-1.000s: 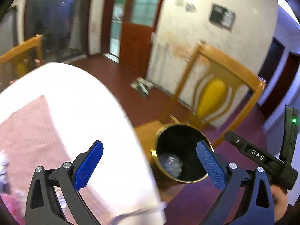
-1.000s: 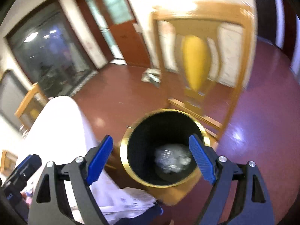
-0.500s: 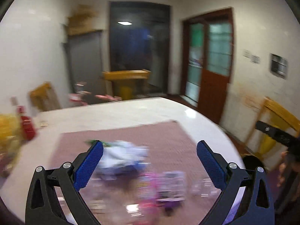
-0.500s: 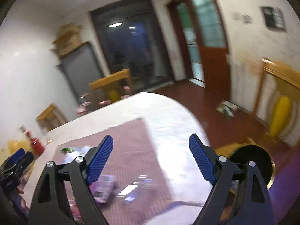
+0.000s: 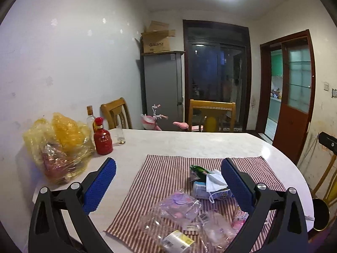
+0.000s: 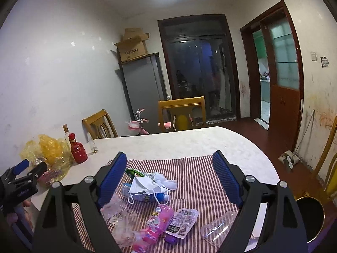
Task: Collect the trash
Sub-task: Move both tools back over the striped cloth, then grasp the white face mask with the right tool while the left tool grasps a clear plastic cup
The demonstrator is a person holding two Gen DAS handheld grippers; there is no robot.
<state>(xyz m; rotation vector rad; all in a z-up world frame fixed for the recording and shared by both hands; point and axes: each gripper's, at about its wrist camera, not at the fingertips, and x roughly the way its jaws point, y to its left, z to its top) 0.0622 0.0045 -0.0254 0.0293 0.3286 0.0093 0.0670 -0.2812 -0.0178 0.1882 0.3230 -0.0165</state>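
trash is seen piled on a striped cloth (image 6: 189, 168) at the near side of a pale table (image 6: 189, 141), with both grippers held above it. the left gripper (image 5: 168, 187) is shown wide open with nothing between its blue pads, and the right gripper (image 6: 168, 177) is likewise spread wide and empty. a crumpled face mask (image 6: 145, 184) is draped over a small bottle (image 6: 147, 197); just in front lie a pink packet (image 6: 157, 221), a printed wrapper (image 6: 183, 221), clear plastic wrappers (image 6: 120, 223) and a clear plastic piece (image 6: 219, 228) near the cloth's right edge. a black bin with a gold rim (image 6: 311, 217) is seen on the floor beside the table's right end, well apart from the pile. a red bottle (image 6: 78, 149) and a yellow bag (image 6: 48, 149) at the far left are judged not to be part of the job. the step in hand is judged to be the choosing of a next piece. a descent onto a single item, probably the mask or the pink packet, with the jaws closed firmly on it, is called for next.
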